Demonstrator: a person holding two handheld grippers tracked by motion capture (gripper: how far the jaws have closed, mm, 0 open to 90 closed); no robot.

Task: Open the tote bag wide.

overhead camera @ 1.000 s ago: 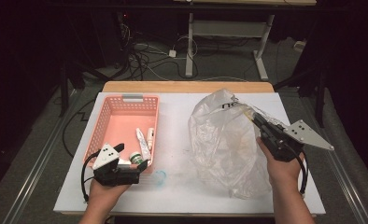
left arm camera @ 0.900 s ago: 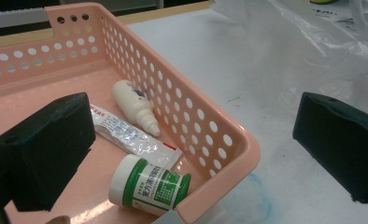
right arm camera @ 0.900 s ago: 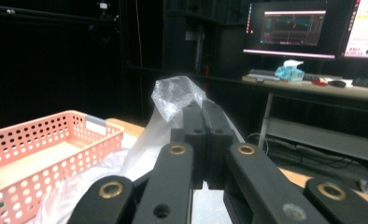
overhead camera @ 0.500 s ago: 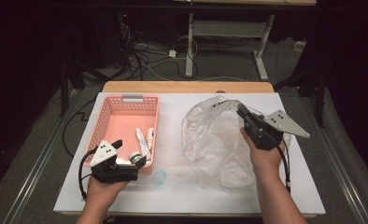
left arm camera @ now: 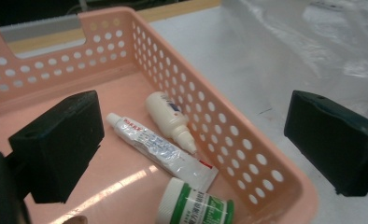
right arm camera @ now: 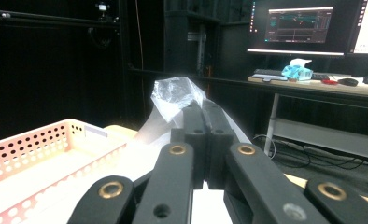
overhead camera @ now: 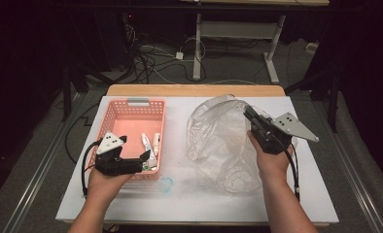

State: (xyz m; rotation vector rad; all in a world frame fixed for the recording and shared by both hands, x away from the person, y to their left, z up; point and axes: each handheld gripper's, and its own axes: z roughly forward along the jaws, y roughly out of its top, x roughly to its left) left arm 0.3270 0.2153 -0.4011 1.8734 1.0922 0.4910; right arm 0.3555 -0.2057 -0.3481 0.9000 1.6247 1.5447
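Right gripper (overhead camera: pixel 248 112) pinched shut on the top edge of a clear plastic bag (overhead camera: pixel 218 141), lifting that edge above the table; right gripper view confirms jaws together with bag film (right arm camera: pixel 176 93) bunched between and above the tips; bag sits on the right half of the white table (overhead camera: pixel 180 204), its lower part crumpled on the surface just left of the right hand (overhead camera: pixel 272 162); left gripper (overhead camera: pixel 143 160) at the near right corner of the pink basket (overhead camera: pixel 131 116), jaws wide apart, holding nothing; left gripper view shows one black jaw over the basket floor, the other outside the basket's perforated wall above the table; basket on the left half of the table, far handle slot visible; inside at its near right end: a white tube (left arm camera: pixel 161 151) lying flat, a small white dropper bottle (left arm camera: pixel 170 119) just beside and touching it on the far side, a white jar with green label (left arm camera: pixel 194 205) nearest the gripper; small bluish clear thing (overhead camera: pixel 166 184) on the table just near of the basket, too blurred to identify; bag and basket apart.
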